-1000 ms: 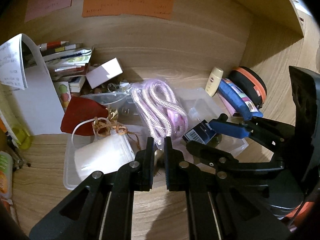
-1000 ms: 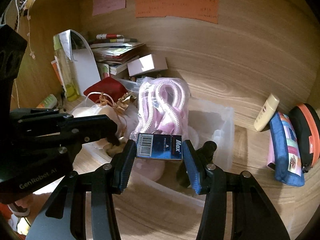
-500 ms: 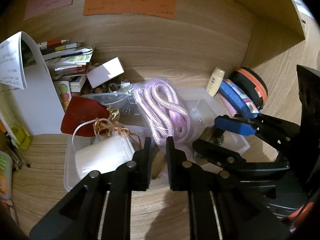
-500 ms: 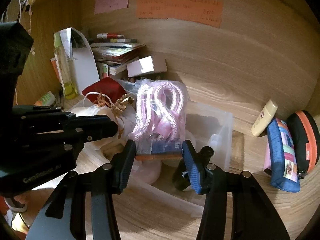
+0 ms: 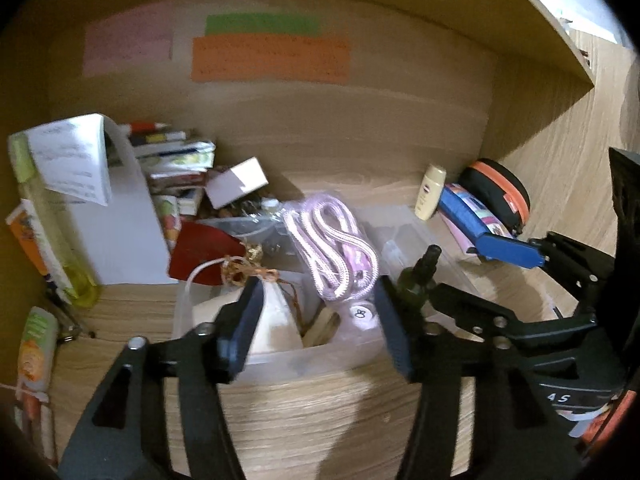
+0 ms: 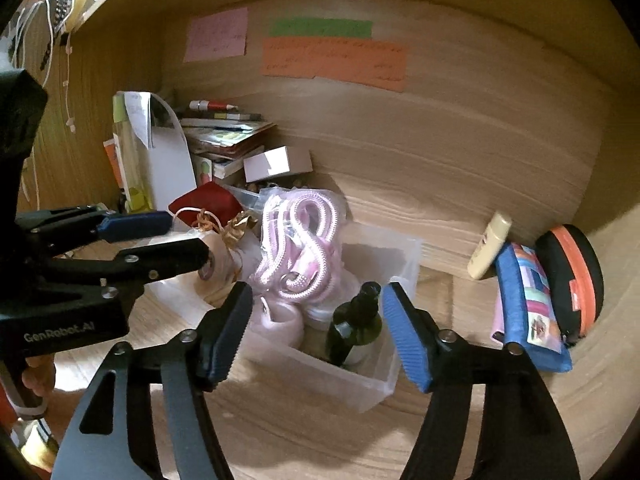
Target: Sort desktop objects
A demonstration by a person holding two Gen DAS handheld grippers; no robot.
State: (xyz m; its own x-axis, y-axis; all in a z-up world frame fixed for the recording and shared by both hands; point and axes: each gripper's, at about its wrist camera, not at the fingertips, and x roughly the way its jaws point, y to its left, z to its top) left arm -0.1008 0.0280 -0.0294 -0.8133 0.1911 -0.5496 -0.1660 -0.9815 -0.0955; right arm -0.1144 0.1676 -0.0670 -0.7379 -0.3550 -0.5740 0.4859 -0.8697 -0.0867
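A clear plastic bin (image 6: pixel 372 384) sits on the wooden desk (image 6: pixel 304 440), holding a bagged pink rope (image 6: pixel 304 236), a dark green bottle (image 6: pixel 352 328) at its near right corner and a white pouch (image 5: pixel 276 320) at left. Left gripper (image 5: pixel 316 320) and right gripper (image 6: pixel 316 332) hover just before it, jaws opening, gripping nothing. A blue pencil case (image 6: pixel 524 304) lies right.

Bare bench (image 6: pixel 312 432) lies open at 6 o'clock. A crowded clear bin (image 6: pixel 360 376) blocks the centre; stacked books (image 6: pixel 224 136) crowd 10 o'clock, pouches (image 6: pixel 528 304) 3 o'clock.
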